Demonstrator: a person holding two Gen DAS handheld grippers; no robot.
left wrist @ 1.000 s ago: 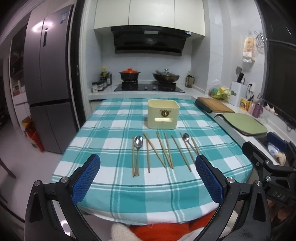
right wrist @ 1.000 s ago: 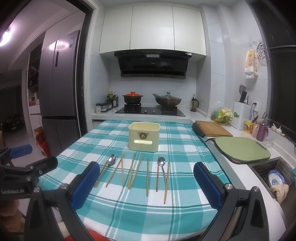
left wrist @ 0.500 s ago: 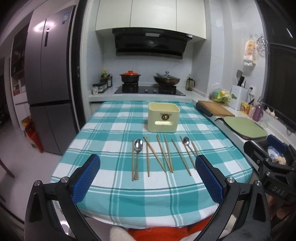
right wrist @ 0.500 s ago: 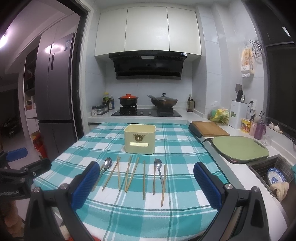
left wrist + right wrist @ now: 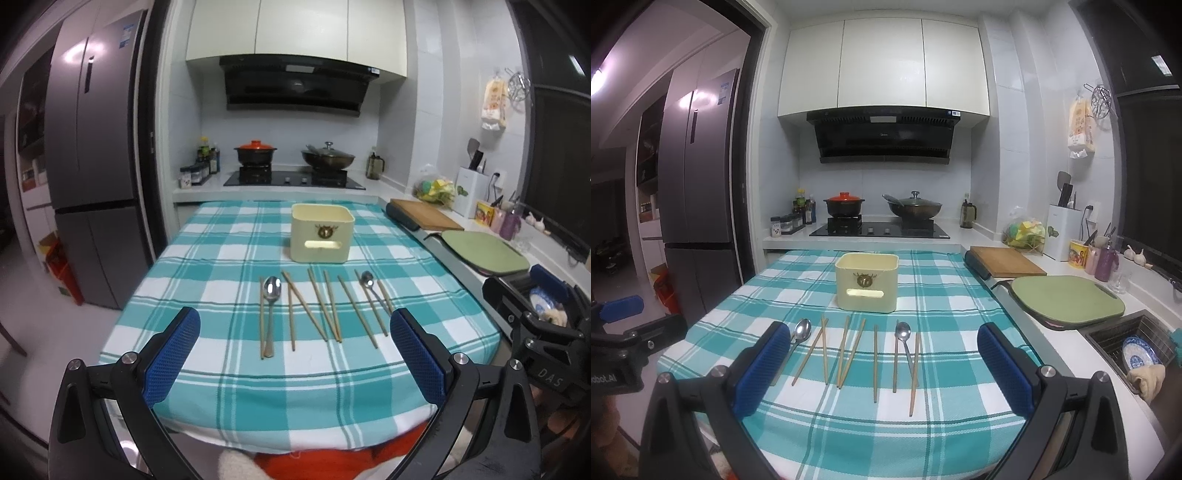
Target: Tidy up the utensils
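Kitchen table point(image 5: 229, 387), checked cloth: chopsticks point(image 5: 320, 304), two spoons point(image 5: 271, 295) near cream holder point(image 5: 320, 238). Left tool point(image 5: 295, 352), right tool point(image 5: 884, 369) both wide, empty.

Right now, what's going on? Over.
Left gripper open, right gripper open, both empty. Spoons, chopsticks untouched before holder. Nothing blocking.

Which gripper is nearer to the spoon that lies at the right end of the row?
Right. The right gripper hovers nearly in line with that spoon; the left gripper faces the row's left half, with the spoon off to its right.
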